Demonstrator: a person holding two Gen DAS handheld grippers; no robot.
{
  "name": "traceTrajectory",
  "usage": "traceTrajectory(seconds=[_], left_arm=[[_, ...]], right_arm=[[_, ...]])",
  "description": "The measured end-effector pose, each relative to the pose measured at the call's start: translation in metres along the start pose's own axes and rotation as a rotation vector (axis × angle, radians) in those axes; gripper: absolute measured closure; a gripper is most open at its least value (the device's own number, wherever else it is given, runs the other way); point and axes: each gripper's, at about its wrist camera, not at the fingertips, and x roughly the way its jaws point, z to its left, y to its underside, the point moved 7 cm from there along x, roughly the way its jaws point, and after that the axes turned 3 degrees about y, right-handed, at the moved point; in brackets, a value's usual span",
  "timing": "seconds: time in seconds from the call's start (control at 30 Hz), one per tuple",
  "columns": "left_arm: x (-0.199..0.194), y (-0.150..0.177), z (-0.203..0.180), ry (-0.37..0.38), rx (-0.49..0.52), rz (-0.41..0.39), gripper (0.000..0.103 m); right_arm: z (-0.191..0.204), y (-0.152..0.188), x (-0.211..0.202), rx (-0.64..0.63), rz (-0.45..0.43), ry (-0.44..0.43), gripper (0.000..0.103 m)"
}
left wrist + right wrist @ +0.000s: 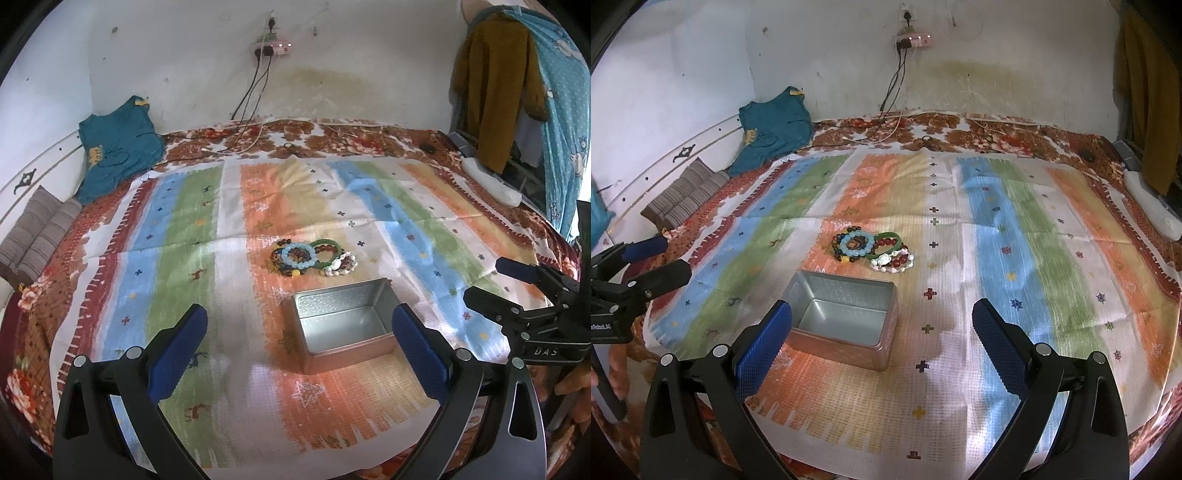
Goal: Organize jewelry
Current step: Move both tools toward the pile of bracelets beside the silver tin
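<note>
Sitting empty, the tin point(341, 325) faces bracelets point(314, 256); both grippers' fingers point(419, 354) gape, holding nothing.

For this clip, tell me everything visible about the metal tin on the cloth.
The metal tin is a rectangular, silvery box, open-topped with no lid in view. Its inside looks textured on the walls, smooth on the floor, and holds nothing. The outer wall looks pinkish, perhaps reflecting the cloth. It sits flat on the striped cloth, just nearer than the bracelet pile, apart from it. Neither tool touches it.
</note>
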Motion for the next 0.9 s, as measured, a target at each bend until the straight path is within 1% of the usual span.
traceTrajectory(seconds=[0.17,0.27,0.5,0.73,0.9], left_arm=[[0.000,0.001,0.003,-0.018,-0.007,0.003,0.005],[0.000,0.000,0.006,-0.016,-0.021,0.002,0.005],[0.004,0.001,0.008,-0.023,-0.032,0.032,0.005],[0.017,-0.004,0.021,-0.049,-0.074,0.067,0.005],[0.030,-0.014,0.021,-0.062,-0.064,0.083,0.005]], right_arm=[[-0.001,0.000,0.003,0.005,0.014,0.004,0.004],[-0.001,-0.001,0.005,0.004,0.024,0.007,0.004],[-0.002,-0.004,0.012,0.007,0.046,0.012,0.004],[-0.004,-0.012,0.022,-0.003,0.064,0.033,0.004],[-0.007,-0.019,0.030,-0.016,0.079,0.037,0.004]])
